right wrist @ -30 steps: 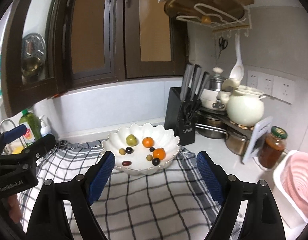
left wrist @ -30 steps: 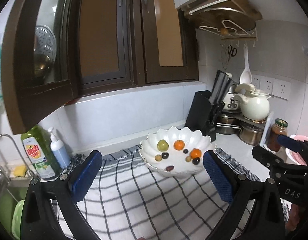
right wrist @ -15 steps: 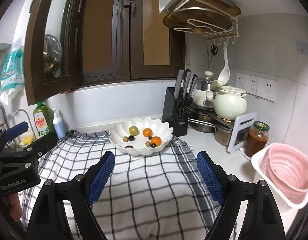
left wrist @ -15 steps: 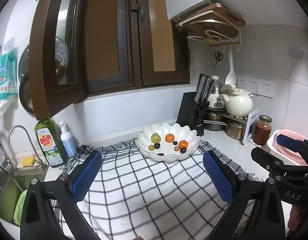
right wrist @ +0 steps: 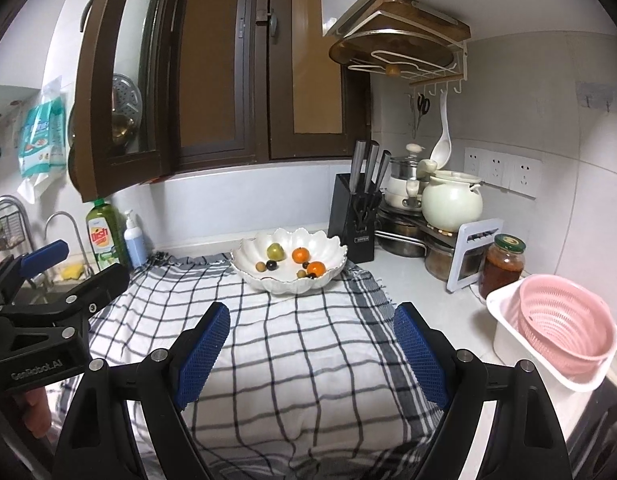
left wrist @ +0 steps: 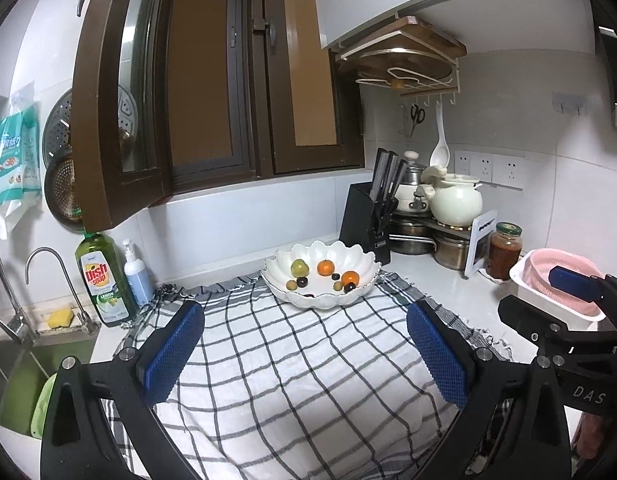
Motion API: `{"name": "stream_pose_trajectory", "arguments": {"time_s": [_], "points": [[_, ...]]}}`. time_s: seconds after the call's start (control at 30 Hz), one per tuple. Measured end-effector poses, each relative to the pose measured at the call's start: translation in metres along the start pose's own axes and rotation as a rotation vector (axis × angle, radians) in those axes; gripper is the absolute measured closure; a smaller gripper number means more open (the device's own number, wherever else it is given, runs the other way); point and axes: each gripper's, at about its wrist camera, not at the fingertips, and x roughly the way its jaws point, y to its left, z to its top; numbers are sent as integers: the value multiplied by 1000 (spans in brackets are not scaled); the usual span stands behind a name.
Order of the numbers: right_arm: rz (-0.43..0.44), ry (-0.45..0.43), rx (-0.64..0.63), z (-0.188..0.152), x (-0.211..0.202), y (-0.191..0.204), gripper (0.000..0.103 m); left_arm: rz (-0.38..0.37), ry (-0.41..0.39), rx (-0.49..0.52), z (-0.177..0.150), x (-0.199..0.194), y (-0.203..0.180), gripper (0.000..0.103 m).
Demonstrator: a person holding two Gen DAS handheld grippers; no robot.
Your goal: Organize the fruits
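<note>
Setting: a kitchen counter corner under a dark wooden window, spread with a checked cloth [left wrist: 308, 364]; a sink lies at nine o'clock and a stove-side rack of pots at two o'clock.
Fruit bowl: a white scalloped bowl [left wrist: 362, 294] stands at twelve o'clock on the far edge of the cloth, well apart from both tools.
Fruits, counted: one green pear-like fruit [left wrist: 298, 267], two oranges [left wrist: 325, 267], and about six small round dark or tan fruits, of a kind too small to name; the exact small-fruit count is uncertain.
Left gripper: the left gripper [left wrist: 304, 356] hangs above the near part of the cloth, jaws spread wide, nothing between the blue pads.
Right gripper: the right gripper [right wrist: 310, 354] likewise stands wide apart and empty, pointed at the bowl at twelve o'clock.
Other things: one knife block [right wrist: 354, 216] at one o'clock just beside the bowl, one cream teapot [right wrist: 452, 200], one jar of red sauce [right wrist: 502, 266], one pink colander [right wrist: 564, 330] in a white tub at three o'clock, one dish soap bottle [left wrist: 102, 280] and one pump bottle [left wrist: 136, 278] at ten o'clock.
Step in hand: judged to be either the start or the end, as all fruit sits in the bowl and neither tool holds any.
Next move: if sorting remains, one tool needs to reach forward over the rim and close gently on a single fruit, the round ones being apt to roll.
</note>
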Motion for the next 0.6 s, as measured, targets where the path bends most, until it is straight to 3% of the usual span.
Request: {"name": "stream_pose_trajectory", "arguments": {"time_s": [0.6], "points": [[-25, 0, 12, -11, -22, -9, 18, -15, -11, 19, -5, -15, -12, 0]]}}
